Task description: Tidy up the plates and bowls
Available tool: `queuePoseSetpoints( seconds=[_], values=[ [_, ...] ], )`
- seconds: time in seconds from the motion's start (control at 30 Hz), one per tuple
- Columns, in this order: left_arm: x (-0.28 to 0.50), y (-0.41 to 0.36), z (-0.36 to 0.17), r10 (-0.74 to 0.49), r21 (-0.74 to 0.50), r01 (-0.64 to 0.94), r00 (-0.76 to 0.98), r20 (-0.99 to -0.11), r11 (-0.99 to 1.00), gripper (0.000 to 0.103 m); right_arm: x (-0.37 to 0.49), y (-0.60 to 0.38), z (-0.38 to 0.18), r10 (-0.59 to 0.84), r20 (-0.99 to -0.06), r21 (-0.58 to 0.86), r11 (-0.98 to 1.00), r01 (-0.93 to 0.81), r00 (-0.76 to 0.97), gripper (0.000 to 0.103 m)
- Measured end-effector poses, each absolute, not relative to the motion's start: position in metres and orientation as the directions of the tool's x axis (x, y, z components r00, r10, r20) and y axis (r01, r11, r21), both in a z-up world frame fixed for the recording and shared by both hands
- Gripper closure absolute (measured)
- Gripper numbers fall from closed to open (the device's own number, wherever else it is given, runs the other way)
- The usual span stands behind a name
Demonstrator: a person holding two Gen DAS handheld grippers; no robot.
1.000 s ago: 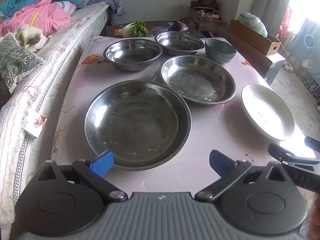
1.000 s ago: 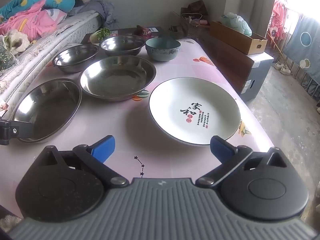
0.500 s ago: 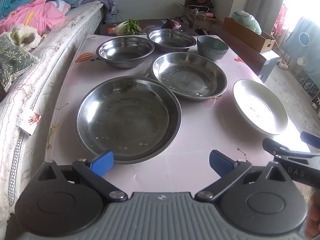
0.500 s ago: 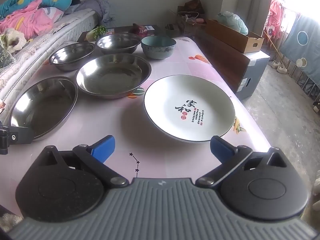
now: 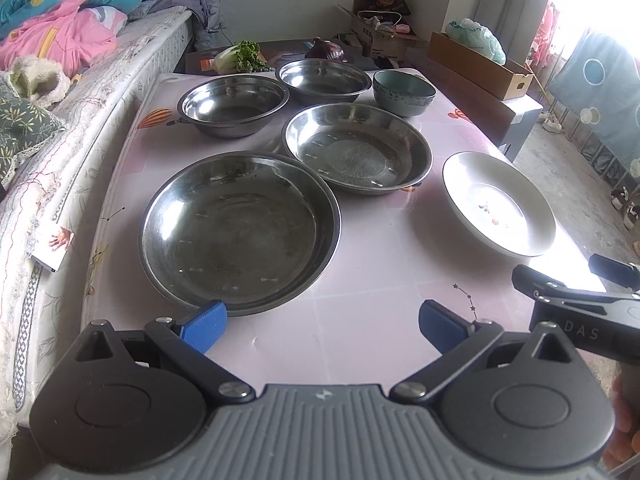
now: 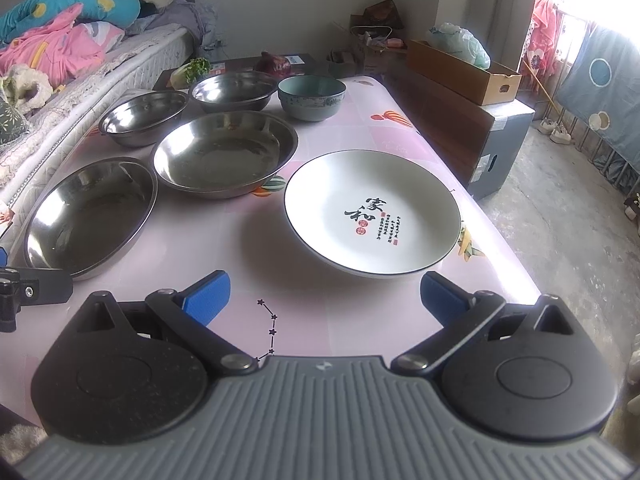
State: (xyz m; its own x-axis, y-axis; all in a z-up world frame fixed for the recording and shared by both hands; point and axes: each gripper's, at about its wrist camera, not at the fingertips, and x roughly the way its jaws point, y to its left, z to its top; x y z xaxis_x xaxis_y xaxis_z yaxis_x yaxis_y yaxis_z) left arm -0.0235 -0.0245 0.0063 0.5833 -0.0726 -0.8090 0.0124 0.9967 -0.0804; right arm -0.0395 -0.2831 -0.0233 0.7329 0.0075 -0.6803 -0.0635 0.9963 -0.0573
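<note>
A large steel plate point(image 5: 240, 228) lies nearest my left gripper point(image 5: 322, 320), which is open and empty just short of its near rim. A second steel plate point(image 5: 358, 148) lies behind it. Two steel bowls point(image 5: 233, 105) point(image 5: 325, 80) and a teal ceramic bowl point(image 5: 404, 92) stand at the far end. A white plate with Chinese writing point(image 6: 372, 216) lies right of them. My right gripper point(image 6: 324, 292) is open and empty, just short of its near rim. All sit on a pink table point(image 6: 224, 240).
A bed with a mattress point(image 5: 72, 120) and bedding runs along the table's left side. A dark wooden cabinet with a cardboard box point(image 6: 460, 68) stands to the right. Vegetables point(image 5: 240, 56) lie beyond the far edge. My right gripper's side shows in the left wrist view point(image 5: 576, 312).
Both grippers have drawn back and risen slightly, so the dishes look farther off. Nothing on the table has moved and both grippers stay open.
</note>
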Motion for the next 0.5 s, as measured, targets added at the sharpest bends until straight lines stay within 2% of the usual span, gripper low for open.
queuePoseSetpoints(
  seconds=[0.5],
  values=[
    [-0.028,-0.019,0.015,-0.056,-0.072,-0.001,0.626,-0.778,0.997,0.000,-0.039,-0.274,-0.009,0.003,-0.644,-0.072,0.995,-0.064,0.765,0.001]
  ],
)
